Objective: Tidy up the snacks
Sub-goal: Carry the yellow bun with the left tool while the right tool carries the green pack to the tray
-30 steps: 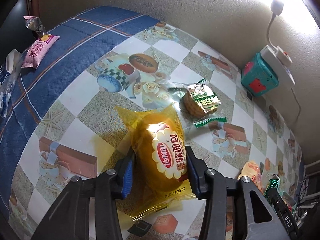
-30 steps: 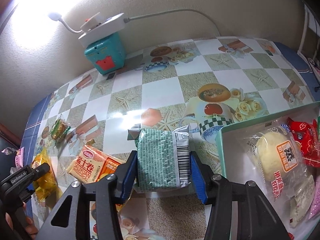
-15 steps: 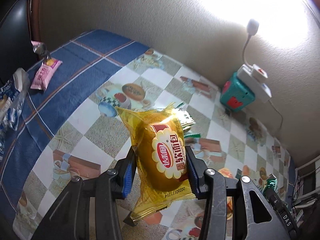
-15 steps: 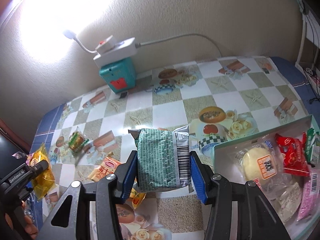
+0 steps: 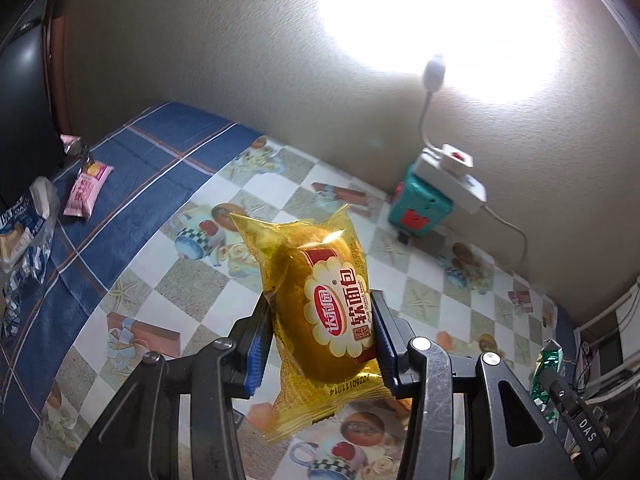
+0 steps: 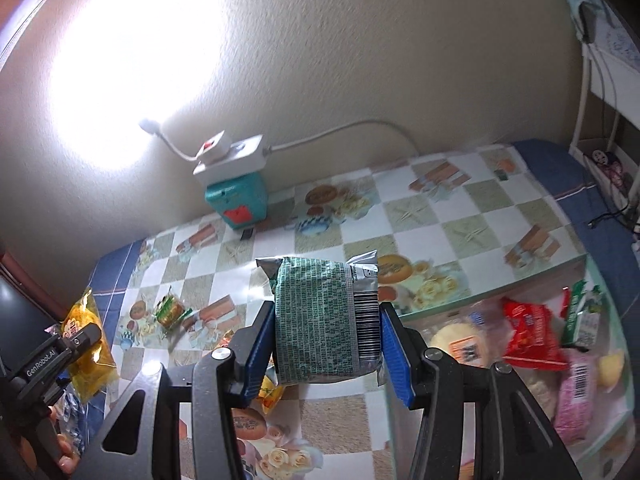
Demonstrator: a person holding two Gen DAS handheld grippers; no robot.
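The left gripper (image 5: 322,338) is clamped on a yellow bread packet (image 5: 320,312), the right gripper (image 6: 328,344) on a green packet (image 6: 326,320); both are held clear above the table (image 6: 432,216), likely bound for the clear bin (image 6: 600,428) of snacks at right

The bun wrapper (image 5: 320,312) is showing yellow with a red-and-white logo. The snack pack (image 6: 326,322) is showing green print. The counter (image 5: 184,292) is showing beige-white checks, blue-bordered.
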